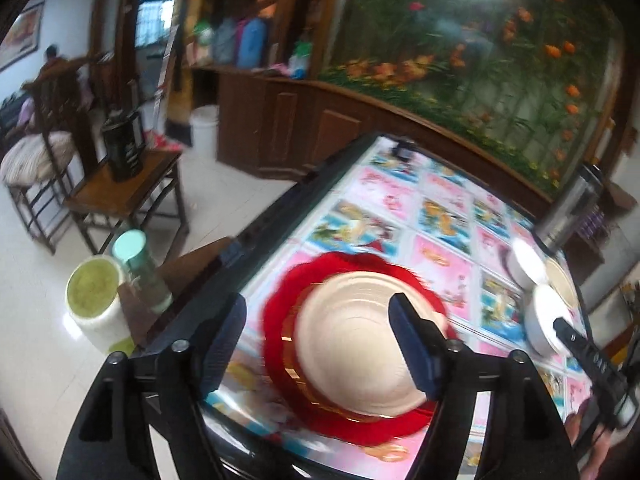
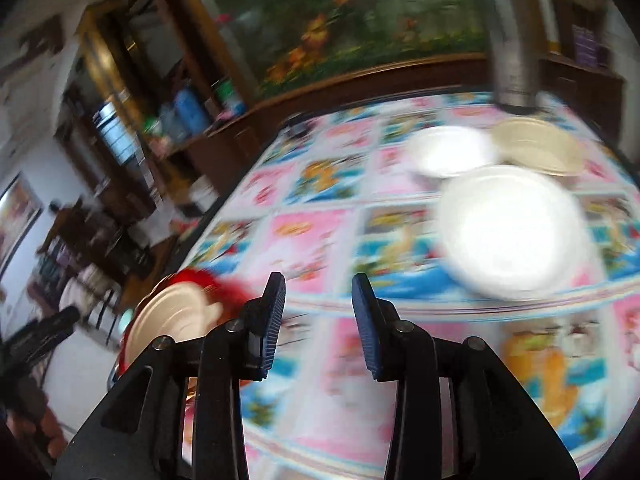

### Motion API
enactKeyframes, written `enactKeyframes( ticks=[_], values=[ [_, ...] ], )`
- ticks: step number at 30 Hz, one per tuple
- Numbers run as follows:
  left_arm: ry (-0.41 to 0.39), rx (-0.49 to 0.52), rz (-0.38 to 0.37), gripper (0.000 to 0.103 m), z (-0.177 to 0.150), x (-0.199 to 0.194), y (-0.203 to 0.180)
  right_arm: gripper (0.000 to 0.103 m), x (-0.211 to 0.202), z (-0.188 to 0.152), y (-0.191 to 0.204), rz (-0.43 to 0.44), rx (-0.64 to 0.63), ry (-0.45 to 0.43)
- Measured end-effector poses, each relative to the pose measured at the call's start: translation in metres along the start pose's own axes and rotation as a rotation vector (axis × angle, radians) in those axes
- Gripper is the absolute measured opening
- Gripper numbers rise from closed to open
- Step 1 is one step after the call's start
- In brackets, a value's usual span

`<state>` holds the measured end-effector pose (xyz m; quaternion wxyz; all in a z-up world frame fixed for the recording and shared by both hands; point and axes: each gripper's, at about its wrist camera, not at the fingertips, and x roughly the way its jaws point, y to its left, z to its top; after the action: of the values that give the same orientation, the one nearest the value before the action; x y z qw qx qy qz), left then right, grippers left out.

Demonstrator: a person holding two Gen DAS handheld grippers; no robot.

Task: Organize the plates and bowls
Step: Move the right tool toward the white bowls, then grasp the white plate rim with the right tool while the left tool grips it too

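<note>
A beige plate (image 1: 352,344) lies stacked on a red scalloped plate (image 1: 280,320) near the table's left corner. My left gripper (image 1: 320,340) hovers over this stack, open, its fingers well apart and nothing pressed between them. The stack shows again at the left of the right wrist view as the beige plate (image 2: 172,320) on red. My right gripper (image 2: 320,320) is open over bare tablecloth, holding nothing. Ahead of it to the right sit a large white bowl (image 2: 512,232), a smaller white bowl (image 2: 448,152) and another beige plate (image 2: 536,148).
A steel flask (image 2: 512,40) stands at the far right behind the dishes. The cartoon tablecloth (image 1: 440,208) covers the table, whose dark left edge (image 1: 256,232) drops to a stool with a teal-capped bottle (image 1: 140,268) and a white jar (image 1: 96,300). Wooden chairs (image 1: 120,192) stand beyond.
</note>
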<state>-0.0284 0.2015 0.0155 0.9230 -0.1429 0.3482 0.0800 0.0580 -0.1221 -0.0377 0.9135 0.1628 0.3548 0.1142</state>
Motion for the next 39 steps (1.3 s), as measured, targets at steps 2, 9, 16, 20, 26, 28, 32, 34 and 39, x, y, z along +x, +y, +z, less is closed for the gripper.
enactKeyframes(
  ticks=[2,9,16,20,26,28,32,34,39],
  values=[
    [0.009,0.050,-0.043,0.078,-0.003,0.000,-0.020,0.035,-0.015,0.005,-0.031,-0.037,0.065,-0.036],
    [0.156,0.192,-0.201,0.078,-0.024,0.026,-0.096,0.044,-0.065,0.011,-0.132,-0.173,0.291,-0.155],
    [0.303,0.246,-0.331,0.078,-0.029,0.059,-0.171,0.044,-0.060,0.025,-0.185,-0.083,0.408,-0.067],
    [0.350,0.248,-0.330,0.078,-0.024,0.084,-0.207,0.044,-0.040,0.040,-0.209,0.026,0.473,0.009],
    [0.413,0.195,-0.329,0.078,-0.006,0.123,-0.242,0.044,-0.014,0.062,-0.226,0.080,0.507,0.056],
    [0.416,0.185,-0.320,0.078,-0.001,0.134,-0.253,0.044,-0.005,0.063,-0.233,0.091,0.520,0.059],
    [0.428,0.162,-0.298,0.078,0.000,0.157,-0.266,0.044,0.008,0.056,-0.245,0.128,0.549,0.078],
    [0.433,0.150,-0.289,0.078,-0.003,0.166,-0.270,0.044,0.013,0.054,-0.243,0.117,0.528,0.094],
    [0.418,0.110,-0.290,0.078,-0.004,0.172,-0.271,0.044,0.013,0.055,-0.239,0.108,0.499,0.080]
  ],
)
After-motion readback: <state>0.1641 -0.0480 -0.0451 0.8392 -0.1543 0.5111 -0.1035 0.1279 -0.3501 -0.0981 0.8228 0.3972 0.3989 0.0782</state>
